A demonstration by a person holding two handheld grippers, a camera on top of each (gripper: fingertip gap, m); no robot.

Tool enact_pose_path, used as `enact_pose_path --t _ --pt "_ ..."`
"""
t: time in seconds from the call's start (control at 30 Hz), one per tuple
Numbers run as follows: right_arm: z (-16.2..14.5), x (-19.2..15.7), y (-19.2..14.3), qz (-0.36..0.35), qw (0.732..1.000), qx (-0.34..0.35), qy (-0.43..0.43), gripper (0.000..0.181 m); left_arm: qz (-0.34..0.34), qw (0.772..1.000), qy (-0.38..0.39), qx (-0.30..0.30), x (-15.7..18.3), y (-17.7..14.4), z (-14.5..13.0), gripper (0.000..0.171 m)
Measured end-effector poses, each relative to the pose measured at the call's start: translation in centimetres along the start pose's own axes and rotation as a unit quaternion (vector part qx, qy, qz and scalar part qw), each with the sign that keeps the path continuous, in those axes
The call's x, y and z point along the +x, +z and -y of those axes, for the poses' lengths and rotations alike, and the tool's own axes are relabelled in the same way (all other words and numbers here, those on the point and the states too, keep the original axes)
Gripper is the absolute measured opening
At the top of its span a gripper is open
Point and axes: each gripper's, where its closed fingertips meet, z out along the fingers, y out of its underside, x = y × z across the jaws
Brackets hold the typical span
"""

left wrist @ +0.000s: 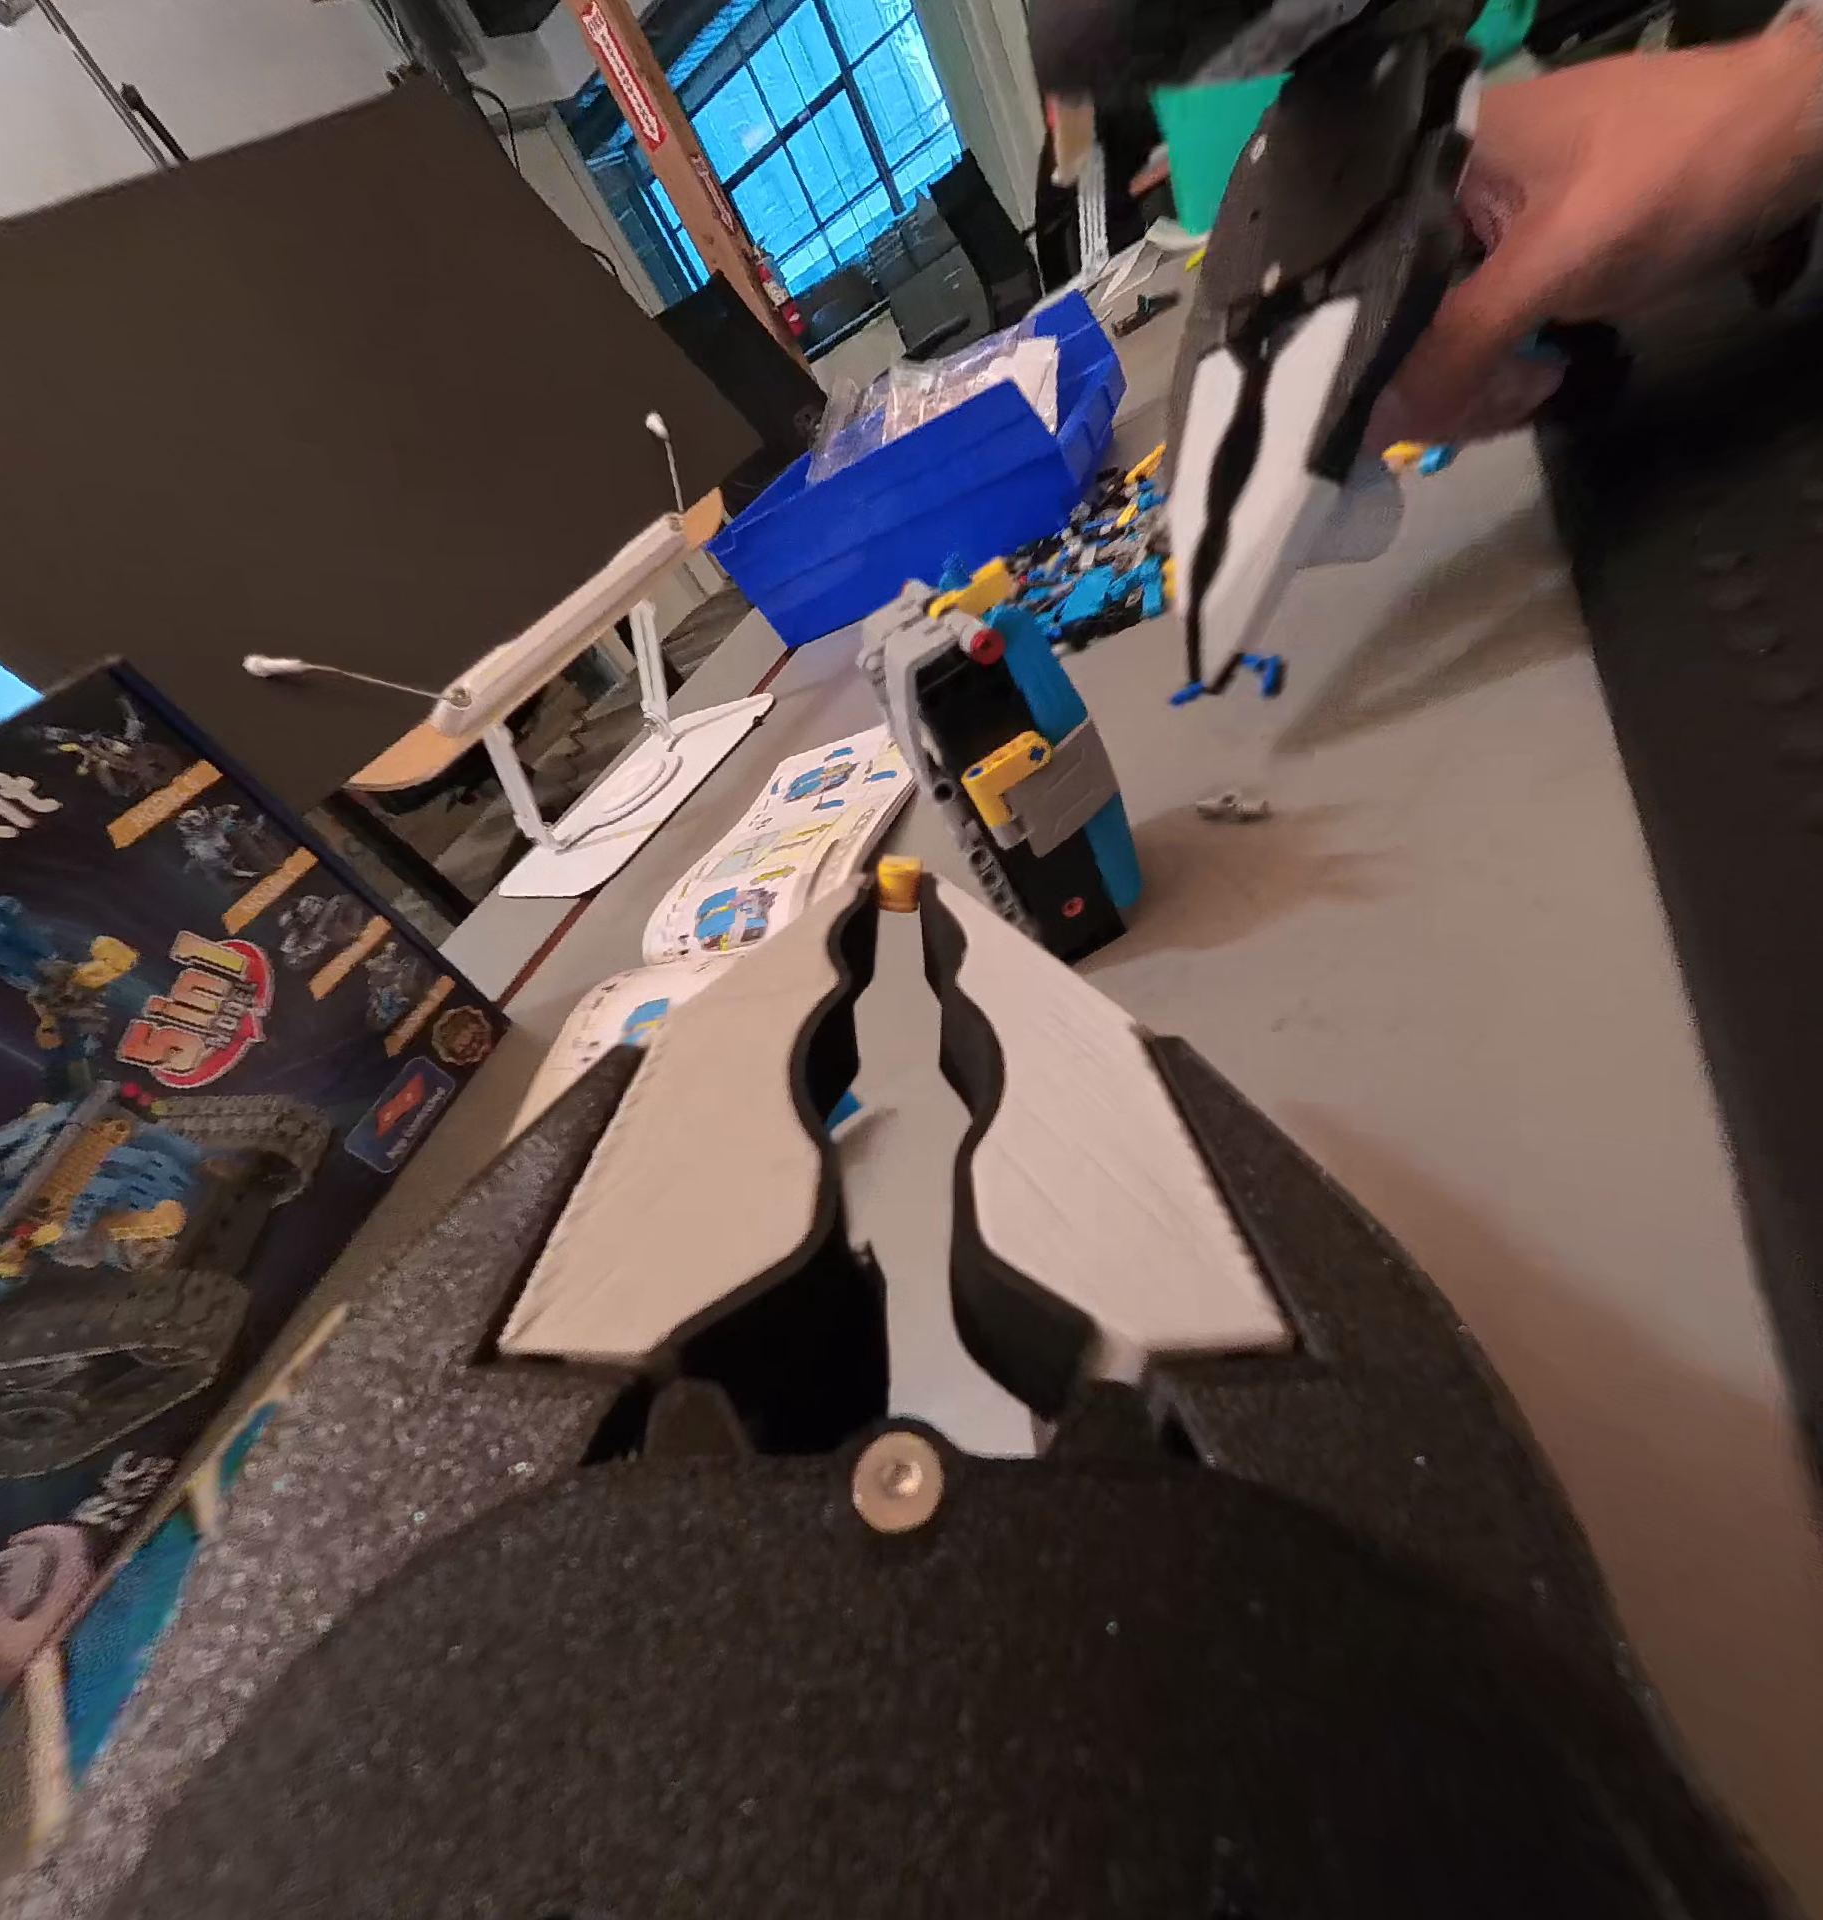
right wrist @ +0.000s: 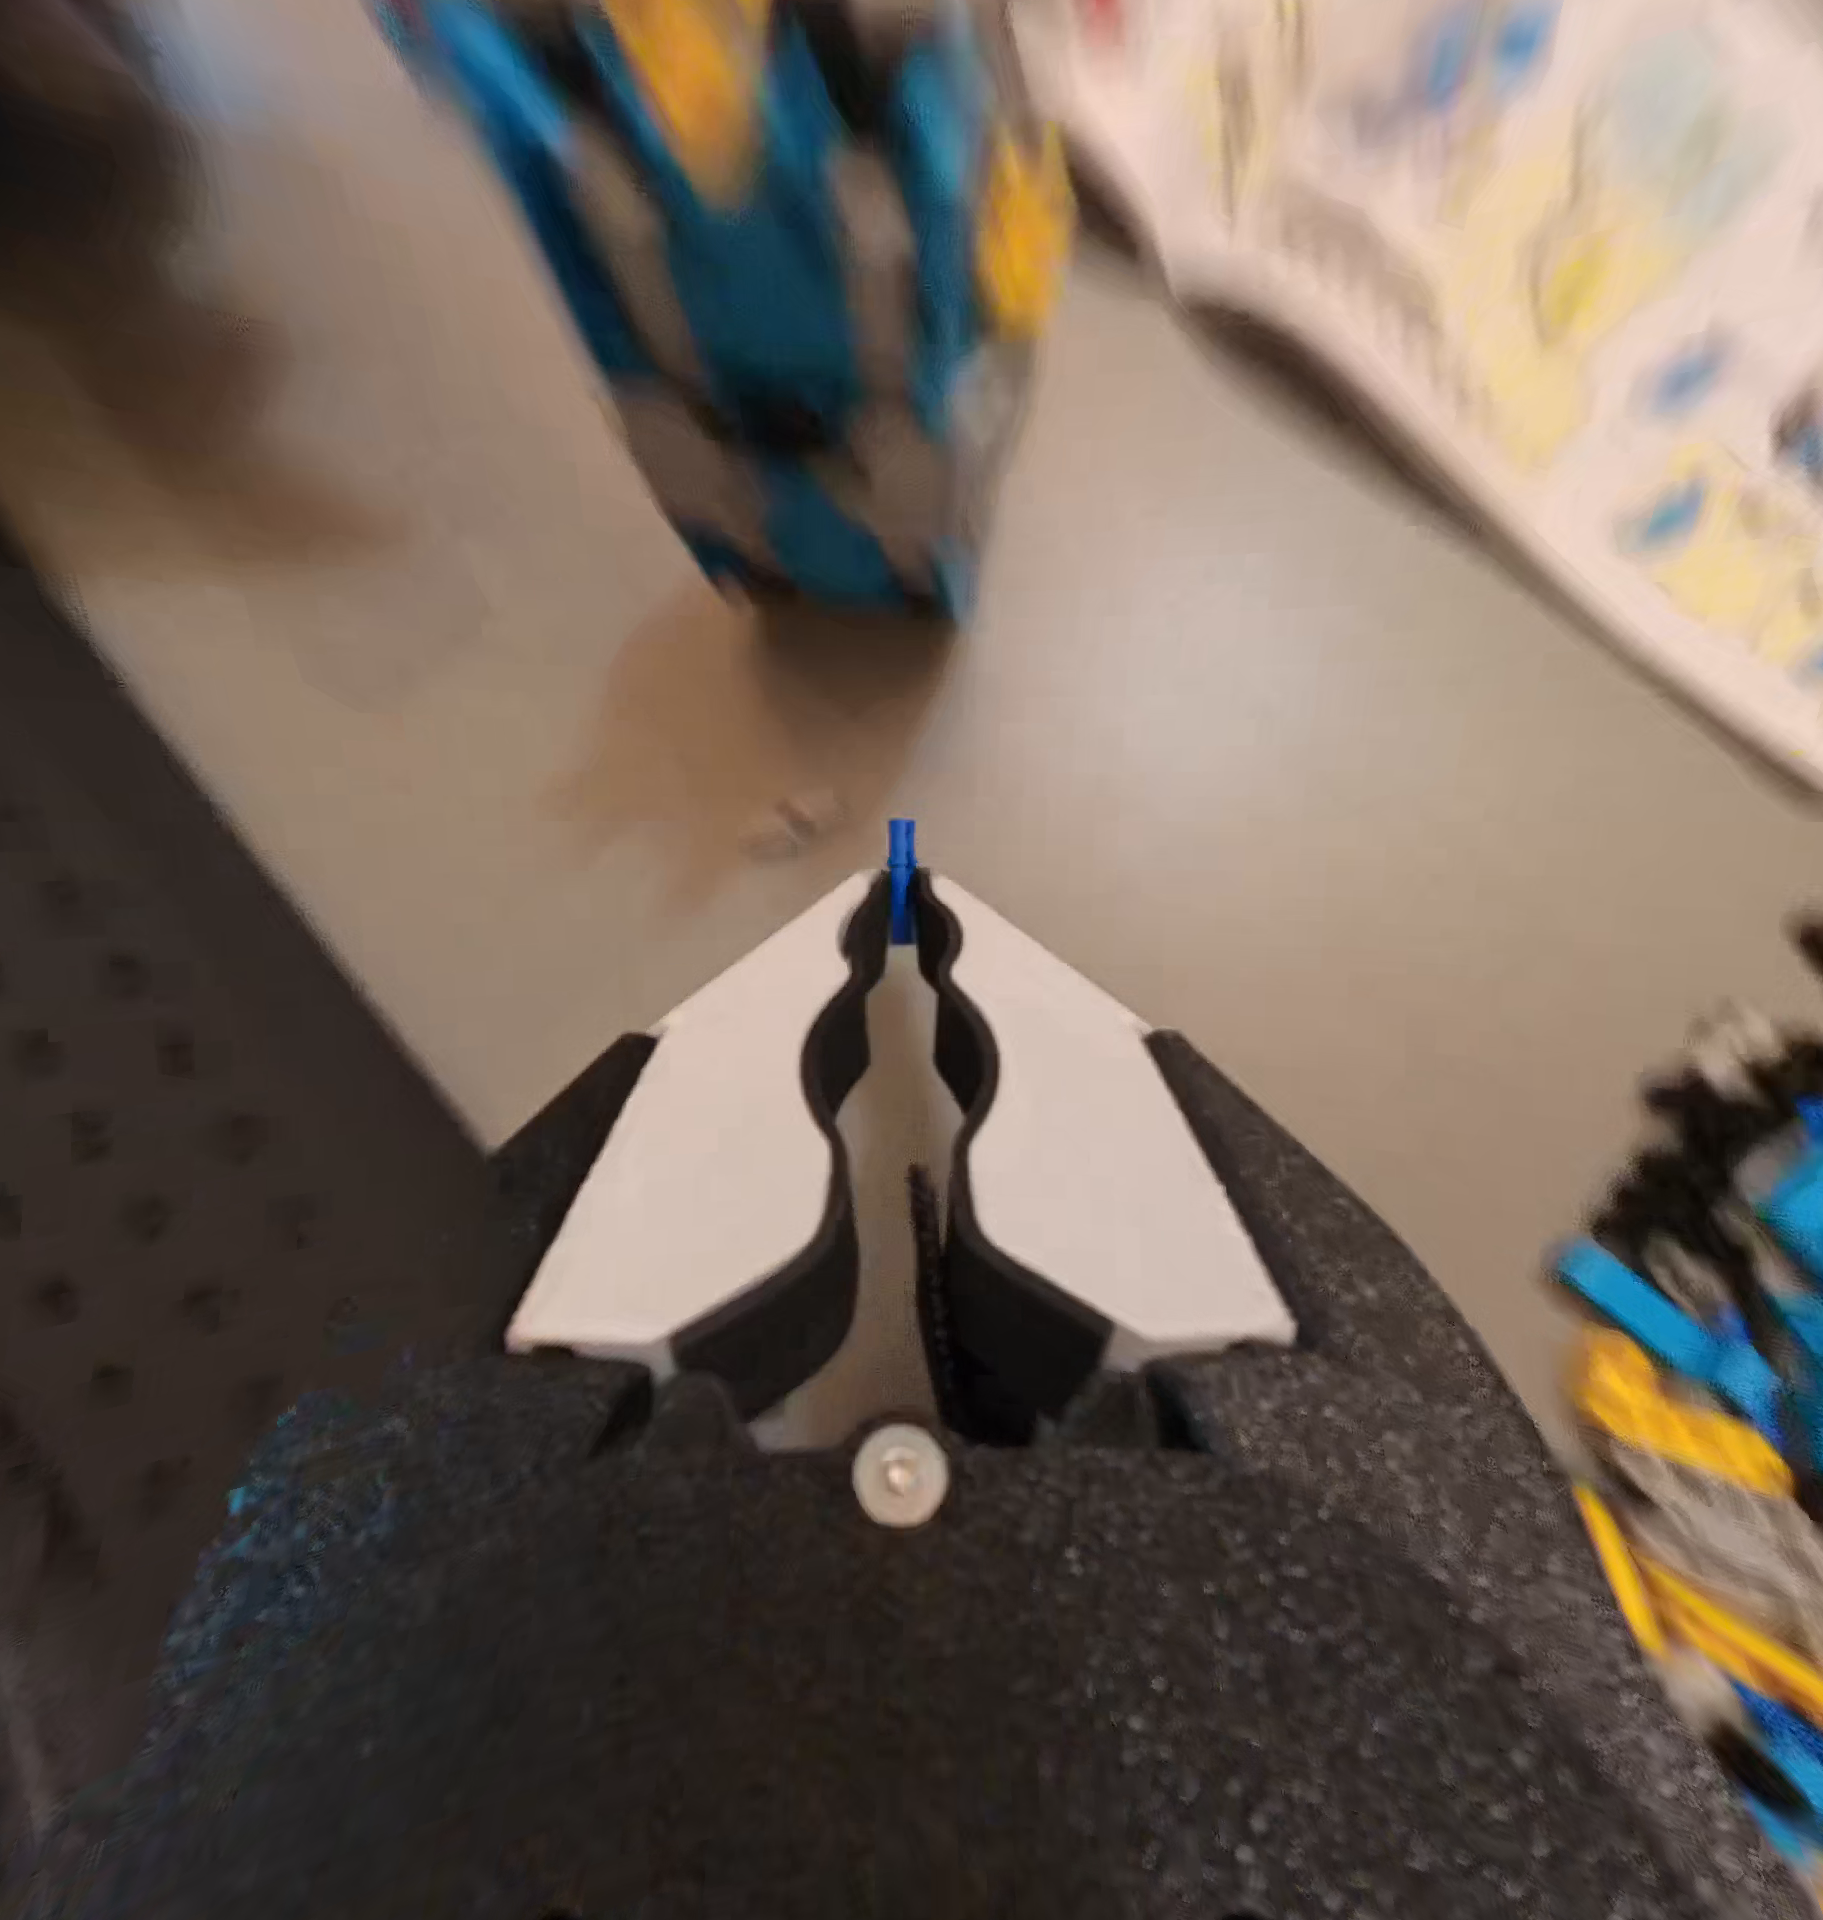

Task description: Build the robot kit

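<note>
My left gripper (left wrist: 899, 902) is shut on a small yellow peg (left wrist: 898, 884), held above the grey table. Ahead of it stands a part-built block model (left wrist: 1011, 769) in blue, grey, black and yellow. An open instruction booklet (left wrist: 782, 842) lies beside it. My right gripper (right wrist: 900, 896) is shut on a small blue pin (right wrist: 901, 862). It also shows in the left wrist view (left wrist: 1213, 681), held by a hand, tips down, over the table right of the model. In the blurred right wrist view the model (right wrist: 782, 312) is ahead and the booklet (right wrist: 1509, 343) is at the upper right.
A pile of loose pieces (left wrist: 1104, 571) lies behind the model, and shows at the right (right wrist: 1738, 1351). A blue bin (left wrist: 917, 488) with bags stands behind it. A white stand (left wrist: 616, 748) and the kit box (left wrist: 169, 1091) are at the left. A small grey piece (left wrist: 1231, 805) lies alone. A black perforated mat (right wrist: 107, 1091) is at the left. The left gripper's tips are roughly 20 centimeters from the right gripper's.
</note>
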Motion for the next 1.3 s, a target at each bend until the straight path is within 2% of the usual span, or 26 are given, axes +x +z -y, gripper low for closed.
enact_pose_path --t 0.03,0.1,0.17,0.3,0.43,0.57,0.77,0.97,1.07,1.13,1.23,1.3 --pt "2.9 -2.3 -1.0 0.043 0.996 0.074 0.01 0.004 -0.009 1.0 -0.017 0.006 0.4 0.0 0.4 0.007" --pt "8.1 -7.5 -3.4 0.144 0.968 0.207 0.018 0.004 -0.022 0.998 -0.046 0.025 1.2 -0.2 1.6 0.007" --pt "10.3 -10.9 -3.5 0.186 0.948 0.257 0.031 0.004 -0.027 0.997 -0.063 0.044 1.8 -0.4 2.8 0.007" --pt "11.0 -12.5 -0.9 0.181 0.949 0.255 0.044 0.004 -0.029 0.995 -0.08 0.055 2.2 -0.7 3.6 0.007" --pt "11.4 -13.3 0.8 0.209 0.942 0.252 0.075 0.004 -0.026 0.997 -0.065 0.033 2.8 -0.3 2.9 0.007" --pt "11.6 -13.0 1.3 0.201 0.942 0.254 0.084 0.004 -0.013 0.998 -0.06 0.025 2.5 -0.2 2.5 0.007" --pt "10.9 -13.0 2.3 0.211 0.945 0.227 0.107 0.004 0.015 0.999 0.038 0.008 2.9 -0.1 2.1 0.007" --pt "10.6 -13.8 1.7 0.302 0.915 0.219 0.155 0.004 0.014 0.997 0.078 0.024 3.6 -0.3 2.8 0.007" --pt "10.6 -13.9 1.4 0.325 0.904 0.218 0.172 0.004 0.017 0.996 0.084 0.029 3.6 -0.4 3.0 0.007" --pt "11.1 -13.4 1.0 0.301 0.907 0.241 0.169 0.003 0.019 0.998 0.044 0.035 2.8 -0.5 3.3 0.007" --pt "11.5 -12.1 0.1 0.227 0.928 0.271 0.114 0.003 0.013 0.998 -0.045 0.041 1.1 -0.7 3.1 0.007" --pt "11.2 -12.2 0.4 0.195 0.944 0.257 0.074 0.003 -0.003 0.997 -0.054 0.055 1.5 -0.7 3.3 0.007"
